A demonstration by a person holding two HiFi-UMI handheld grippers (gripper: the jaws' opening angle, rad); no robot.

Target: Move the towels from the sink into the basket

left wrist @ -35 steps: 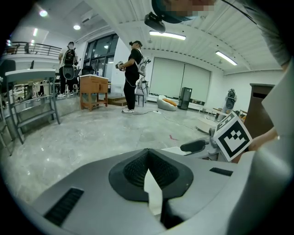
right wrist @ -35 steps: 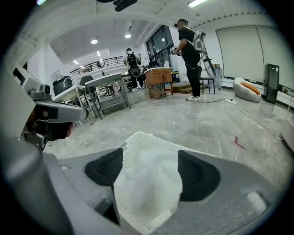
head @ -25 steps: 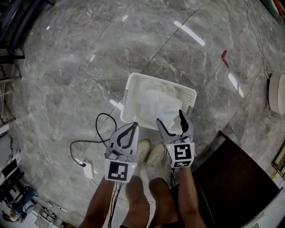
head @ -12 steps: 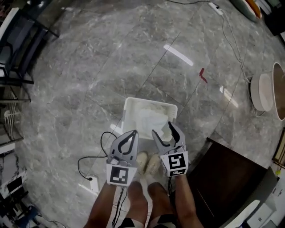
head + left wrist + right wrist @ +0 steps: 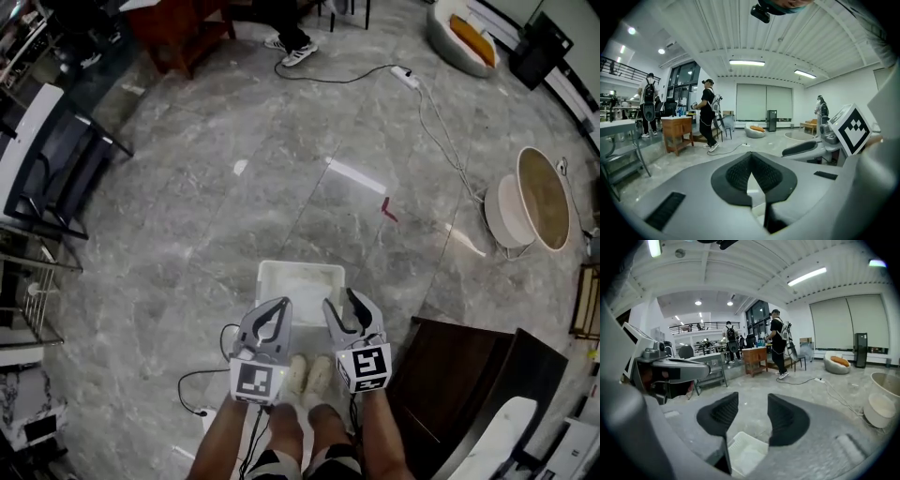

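Observation:
A white plastic basket (image 5: 268, 274) stands on the grey marble floor just ahead of my feet, with white towels (image 5: 302, 296) lying in it. Both grippers are held high above it. In the head view my left gripper (image 5: 280, 304) has its fingertips touching, and in the left gripper view (image 5: 751, 155) the pads meet with nothing in them. My right gripper (image 5: 341, 300) stands partly open; its jaws have just been closing and nothing is between them (image 5: 752, 404). Below its pads the basket (image 5: 746, 452) shows. No sink is in view.
A dark brown cabinet (image 5: 469, 375) stands close at my right. A black cable (image 5: 202, 389) lies on the floor at my left. Farther off are a round white seat (image 5: 525, 202), a power strip and cord (image 5: 412, 84), dark chairs (image 5: 47, 169) and standing people (image 5: 708, 117).
The head view has risen, so the basket looks smaller and farther below. Both grippers have lifted away from the basket. The right jaws stand narrower than before.

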